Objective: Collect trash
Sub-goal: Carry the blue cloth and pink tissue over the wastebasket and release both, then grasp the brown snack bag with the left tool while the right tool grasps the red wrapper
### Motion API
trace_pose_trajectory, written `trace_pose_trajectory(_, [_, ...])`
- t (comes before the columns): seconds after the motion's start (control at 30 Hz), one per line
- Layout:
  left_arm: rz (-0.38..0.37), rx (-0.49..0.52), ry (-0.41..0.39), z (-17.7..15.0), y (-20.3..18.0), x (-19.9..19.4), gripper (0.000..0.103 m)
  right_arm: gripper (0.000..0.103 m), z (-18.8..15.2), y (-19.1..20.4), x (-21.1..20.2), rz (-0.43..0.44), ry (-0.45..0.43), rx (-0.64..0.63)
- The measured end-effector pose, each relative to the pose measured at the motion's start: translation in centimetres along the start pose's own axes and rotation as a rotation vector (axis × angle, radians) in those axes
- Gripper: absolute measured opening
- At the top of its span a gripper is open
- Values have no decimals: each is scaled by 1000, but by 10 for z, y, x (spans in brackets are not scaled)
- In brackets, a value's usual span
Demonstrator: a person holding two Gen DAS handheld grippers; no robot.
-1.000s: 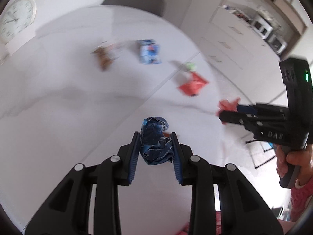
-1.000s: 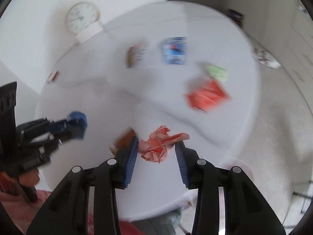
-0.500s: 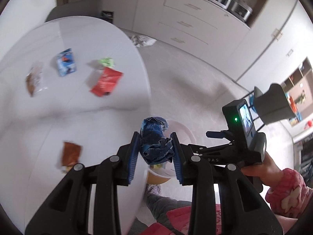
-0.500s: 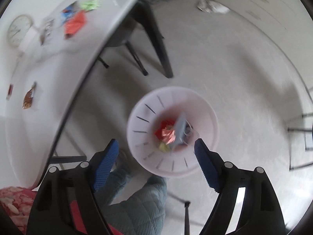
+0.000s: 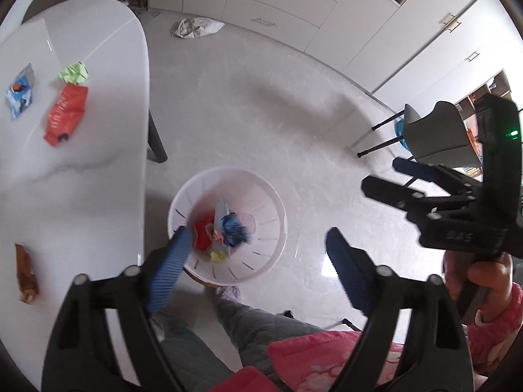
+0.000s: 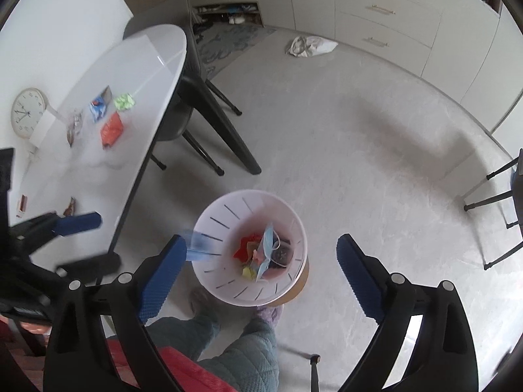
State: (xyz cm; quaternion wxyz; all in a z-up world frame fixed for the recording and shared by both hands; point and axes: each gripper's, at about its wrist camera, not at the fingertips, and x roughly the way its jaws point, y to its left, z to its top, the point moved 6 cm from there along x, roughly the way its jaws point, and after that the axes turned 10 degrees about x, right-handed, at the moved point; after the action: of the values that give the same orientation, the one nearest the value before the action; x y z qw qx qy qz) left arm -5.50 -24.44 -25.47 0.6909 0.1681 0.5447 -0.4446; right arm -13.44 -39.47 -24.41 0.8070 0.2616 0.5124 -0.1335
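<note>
A white slotted waste bin point(image 5: 261, 261) stands on the floor beside the table; it also shows in the right wrist view point(image 6: 215, 281). My left gripper point(image 5: 258, 263) is open above it, and a crumpled blue wrapper point(image 5: 233, 228), blurred, is falling into the bin onto red and yellow scraps. My right gripper point(image 6: 258, 264) is open and empty above the bin, which holds a blue face mask point(image 6: 266, 248) and red paper point(image 6: 246, 245). On the white table point(image 5: 81, 176) lie an orange packet point(image 5: 65, 112), a green crumple point(image 5: 74, 72), a blue packet point(image 5: 19, 91) and a brown wrapper point(image 5: 25, 272).
The person's legs and slippered feet point(image 6: 235, 339) stand right by the bin. A black chair point(image 6: 202, 104) is tucked under the table. A cloth bag point(image 5: 197, 27) lies on the floor near the cabinets. A clock point(image 6: 27, 112) leans at the table's far end. Another chair point(image 5: 431, 134) stands at right.
My left gripper has swung from the table to over the bin and opened, dropping the blue wrapper. My right gripper, open since half a second ago, stays over the bin.
</note>
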Motion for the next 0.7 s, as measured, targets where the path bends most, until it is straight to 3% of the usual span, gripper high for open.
trace_pose_trajectory(0.2, [86,-36,-66,-2,14,-30,92,93,4,9,-8,21,-21,-6])
trace_pose_trajectory(0.37, [262,-120,-172,-14,63,-86,95,93,13,30,-17,63,-48,-9])
trace_pose_trajectory(0.47, [347,-180,-191,-32,98,-110,95,95,20,52,-24,86,-71,-22])
trace_pose_trajectory(0.7, [394,-274,-167,-77,171,-117,95,96,22,104,-20,130,-69,-53])
